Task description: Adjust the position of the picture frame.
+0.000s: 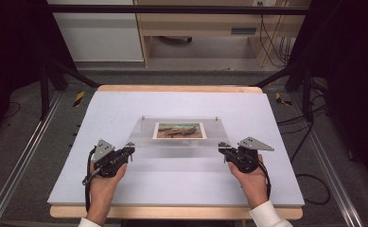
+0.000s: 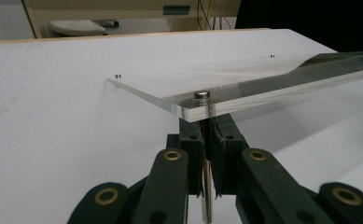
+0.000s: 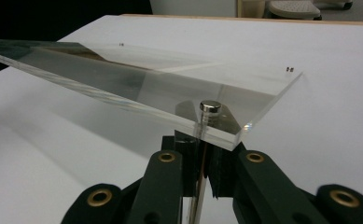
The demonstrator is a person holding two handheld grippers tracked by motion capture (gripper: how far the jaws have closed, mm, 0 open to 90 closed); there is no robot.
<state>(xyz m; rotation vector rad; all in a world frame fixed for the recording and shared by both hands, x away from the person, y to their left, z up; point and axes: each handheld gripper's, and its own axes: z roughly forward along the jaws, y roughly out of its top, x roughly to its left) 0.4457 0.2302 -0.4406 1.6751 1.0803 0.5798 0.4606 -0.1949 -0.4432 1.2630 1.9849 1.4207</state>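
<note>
Clear acrylic frame (image 1: 179, 135) with a small landscape photo (image 1: 179, 130) inside sits mid-surface, on the white sheet (image 1: 125, 104) that covers the wooden surface (image 1: 172, 88). Near edge of the frame is raised; far edge, with two small studs, is down at the sheet, so the frame tilts up toward the person.

Left gripper (image 1: 130, 150) at the near left corner: left gripper view shows its fingers (image 2: 191, 140) clenched on a thin metal pin (image 2: 207, 186) that hangs below that corner, its flat cap (image 2: 201, 94) on top of the acrylic.

Right gripper (image 1: 222, 149) at the near right corner: right gripper view shows fingers (image 3: 223, 168) clamped likewise on the second pin (image 3: 199, 186), cap (image 3: 210, 107) above the plate.

Both hands (image 1: 103, 182) rest low near the front edge of the surface.
</note>
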